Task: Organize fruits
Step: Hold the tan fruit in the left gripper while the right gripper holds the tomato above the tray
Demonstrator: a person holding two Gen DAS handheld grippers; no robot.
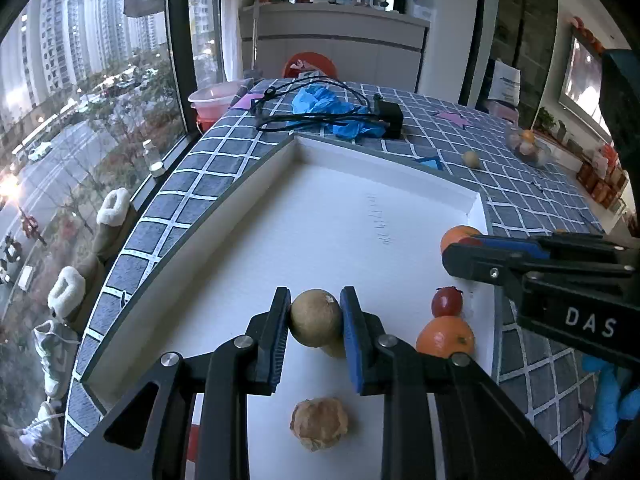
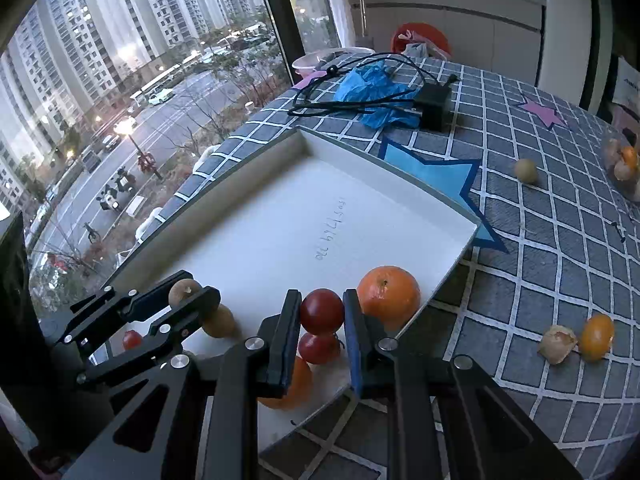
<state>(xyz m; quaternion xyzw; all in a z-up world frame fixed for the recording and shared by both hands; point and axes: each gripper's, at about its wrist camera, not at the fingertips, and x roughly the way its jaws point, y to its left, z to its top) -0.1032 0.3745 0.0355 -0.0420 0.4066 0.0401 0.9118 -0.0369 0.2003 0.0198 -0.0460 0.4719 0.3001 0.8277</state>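
Fruits, sorting lot, catalogued by view

Left wrist view. Left tool [image 1: 315, 322]: narrow, pads pressed on a round tan fruit [image 1: 316, 317] held just above the floor of the white tray [image 1: 280, 168]. Directly under the tool's tips, a second tan fruit [image 1: 336, 348], mostly hidden. Nearer the camera, below the jaws, a papery husked fruit [image 1: 319, 423]. To the tool's right: a small red fruit [image 1: 447, 301] touching an orange [image 1: 445, 337], both against the tray's right wall; beyond them, the right tool [image 1: 460, 254] with another orange [image 1: 458, 236] behind it. Well ahead on the checked surface [image 1: 208, 160]: blue crumpled gloves [image 1: 328, 108], black cable and adapter [image 1: 390, 114], a loose tan fruit [image 1: 471, 159], a clear bowl [image 1: 528, 146] holding a few fruits, kinds unclear.

Right wrist view. Right tool [image 2: 322, 312]: narrow, gripping a red fruit [image 2: 322, 311] over the tray's near right corner. Immediately beneath it, a second red fruit [image 2: 318, 348]; below left, an orange [image 2: 288, 384]; just right of the tips, a large orange [image 2: 389, 296]. Far left of the tool, the left tool with its tan fruit [image 2: 185, 289], a tan one [image 2: 218, 322] under it and a third red fruit [image 2: 132, 340]. Off the tray to the right: husked fruit [image 2: 558, 345] touching a small orange fruit [image 2: 597, 336].

Handling note, judged: like appears to go with like. Lower each held fruit beside its match, not on top, and open only once it rests, so nothing rolls
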